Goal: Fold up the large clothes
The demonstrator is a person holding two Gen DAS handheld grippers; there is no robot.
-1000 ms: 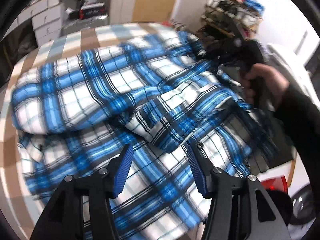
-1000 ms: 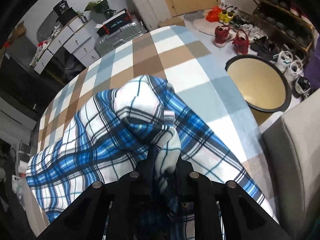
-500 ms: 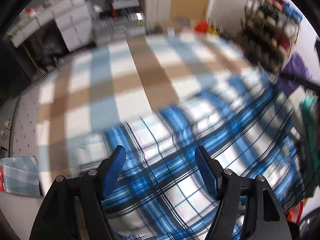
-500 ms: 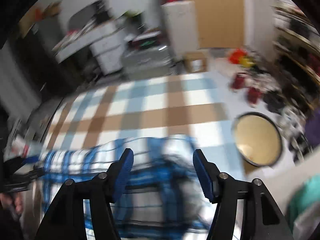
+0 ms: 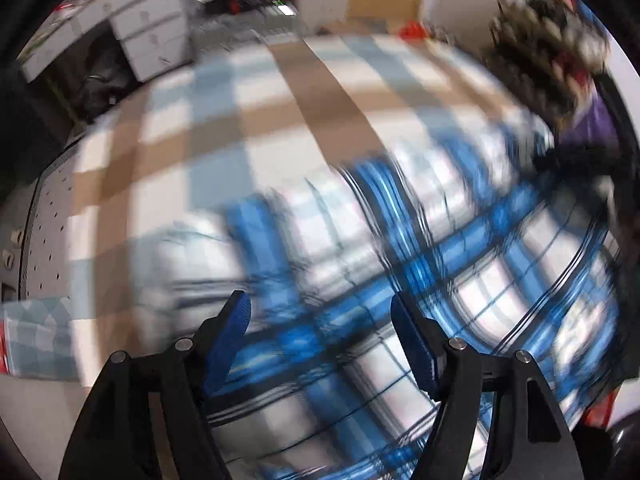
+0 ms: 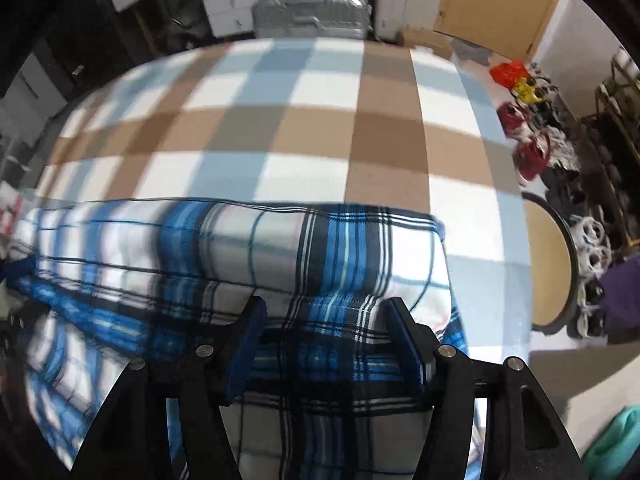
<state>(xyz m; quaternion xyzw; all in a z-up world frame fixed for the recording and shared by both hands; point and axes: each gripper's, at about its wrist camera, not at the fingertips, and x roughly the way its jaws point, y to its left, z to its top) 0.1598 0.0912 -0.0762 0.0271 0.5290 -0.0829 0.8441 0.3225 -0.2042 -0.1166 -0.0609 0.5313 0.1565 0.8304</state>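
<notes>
A large blue, white and black plaid garment (image 6: 280, 248) lies on a surface with a brown, pale blue and white checked cover (image 6: 320, 120). Its far edge forms a long rounded fold across the right wrist view. My right gripper (image 6: 326, 306) hangs open just above that fold, with cloth below its blue pads but not pinched. In the blurred left wrist view the same garment (image 5: 440, 248) fills the lower right. My left gripper (image 5: 318, 304) stands open over its left part, with nothing clamped between its pads.
Bare checked cover (image 5: 280, 100) stretches beyond the garment. A silver suitcase (image 6: 312, 16) and white drawers (image 5: 148, 36) stand at the far side. On the right floor are red shoes (image 6: 528, 152), a round tan disc (image 6: 548, 264) and a shoe rack (image 5: 552, 40).
My right gripper was shut on a bunch of the plaid cloth; it has let go and now stands open. The left gripper has swung left, from the crumpled middle towards the garment's edge.
</notes>
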